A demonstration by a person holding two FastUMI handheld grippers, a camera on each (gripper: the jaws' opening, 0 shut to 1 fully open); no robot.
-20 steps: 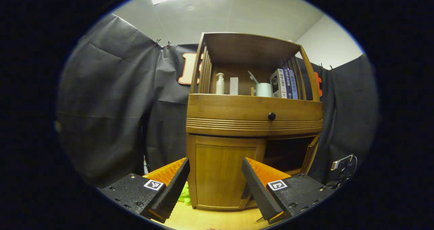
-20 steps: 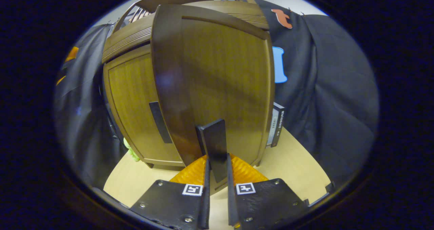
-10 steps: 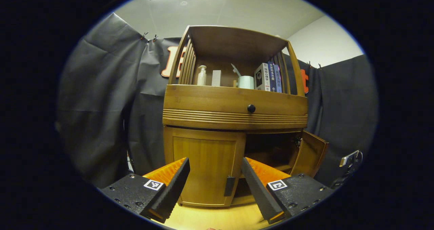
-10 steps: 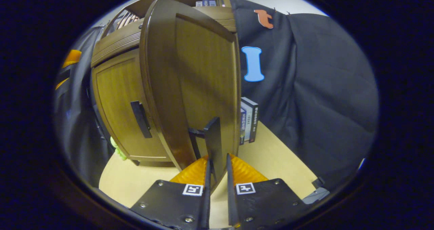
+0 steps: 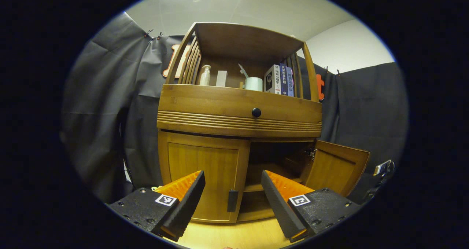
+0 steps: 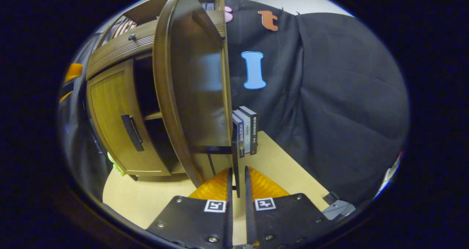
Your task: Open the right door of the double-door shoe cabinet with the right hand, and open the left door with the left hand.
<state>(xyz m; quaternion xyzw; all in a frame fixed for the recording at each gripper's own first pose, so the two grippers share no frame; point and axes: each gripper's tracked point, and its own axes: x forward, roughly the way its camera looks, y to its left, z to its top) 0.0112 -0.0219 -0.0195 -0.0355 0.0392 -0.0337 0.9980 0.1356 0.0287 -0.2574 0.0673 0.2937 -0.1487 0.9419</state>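
Left gripper view: left gripper (image 5: 232,192) w/ jaws wide apart, holding nothing, facing closed left door (image 5: 203,175); right door (image 5: 339,170) swung open. Right gripper view: right gripper (image 6: 237,190) jaws nearly closed, apparently pinching right door's handle (image 6: 234,157).

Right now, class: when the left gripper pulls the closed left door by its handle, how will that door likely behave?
The left door looks like a solid wooden panel, so it is probably stiff and won't flex. It will likely swing on side hinges, as the open right door has. Its handle is a slim bar, so the open left gripper might slip.
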